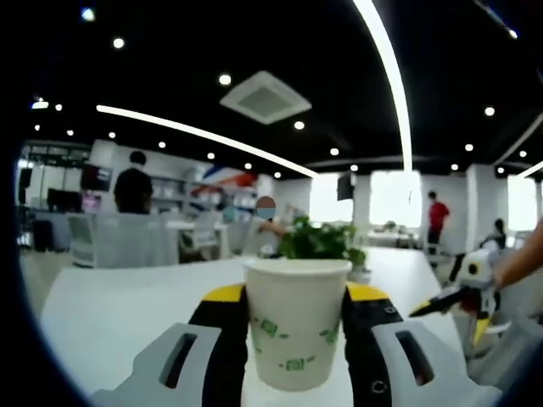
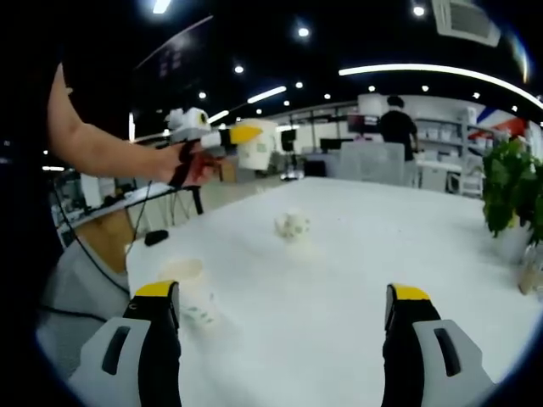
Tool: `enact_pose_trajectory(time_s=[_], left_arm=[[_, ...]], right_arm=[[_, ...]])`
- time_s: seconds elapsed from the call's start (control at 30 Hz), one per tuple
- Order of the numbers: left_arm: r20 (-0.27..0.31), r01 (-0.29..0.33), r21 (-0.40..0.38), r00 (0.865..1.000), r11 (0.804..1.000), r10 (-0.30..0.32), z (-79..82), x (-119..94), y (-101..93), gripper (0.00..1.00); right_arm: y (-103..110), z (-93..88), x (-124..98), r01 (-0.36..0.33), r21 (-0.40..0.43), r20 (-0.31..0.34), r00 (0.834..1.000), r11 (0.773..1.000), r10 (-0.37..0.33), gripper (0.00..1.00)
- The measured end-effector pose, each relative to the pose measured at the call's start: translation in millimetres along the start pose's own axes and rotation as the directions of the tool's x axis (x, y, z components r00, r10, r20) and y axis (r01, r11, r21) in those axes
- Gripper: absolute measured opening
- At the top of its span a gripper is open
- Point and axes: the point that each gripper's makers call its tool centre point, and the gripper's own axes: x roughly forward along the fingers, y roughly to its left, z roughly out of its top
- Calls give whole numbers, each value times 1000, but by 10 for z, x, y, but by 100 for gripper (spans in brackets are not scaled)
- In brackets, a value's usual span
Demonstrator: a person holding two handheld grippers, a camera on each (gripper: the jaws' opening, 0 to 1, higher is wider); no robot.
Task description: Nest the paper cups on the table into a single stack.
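In the left gripper view our left gripper pinches a paper cup between its two jaws, upright and with the mouth up, lifted above the white table. We judge it is held by the side wall so that the open mouth stays free to take or enter another cup.

Our right gripper has its jaws spread wide with nothing between them, low over the table. A second cup stands upright just beside its left jaw, and we think this is the next one to pick.

The right gripper view also shows a third cup lying on its side further out, and the held cup from the side. A green plant stands behind the held cup.
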Motion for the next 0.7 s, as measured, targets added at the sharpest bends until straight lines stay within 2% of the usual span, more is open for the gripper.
enact_pose_trajectory(time_s=[0.17, 0.53, 0.7], left_arm=[[8, 29, 21, 1000, 999, -29, 49, -23, -158, 40], [35, 46, 5, 998, 999, -46, 95, -106, -337, 40], [47, 42, -6, 998, 999, -42, 50, -199, -447, 39]], right_arm=[[21, -9, -19, 1, 0, -2, 1000, 1000, -1, 99], [26, 12, -34, 4, -7, 4, 1000, 1000, -4, 99], [42, 17, -42, 5, -5, 10, 1000, 1000, -5, 99]])
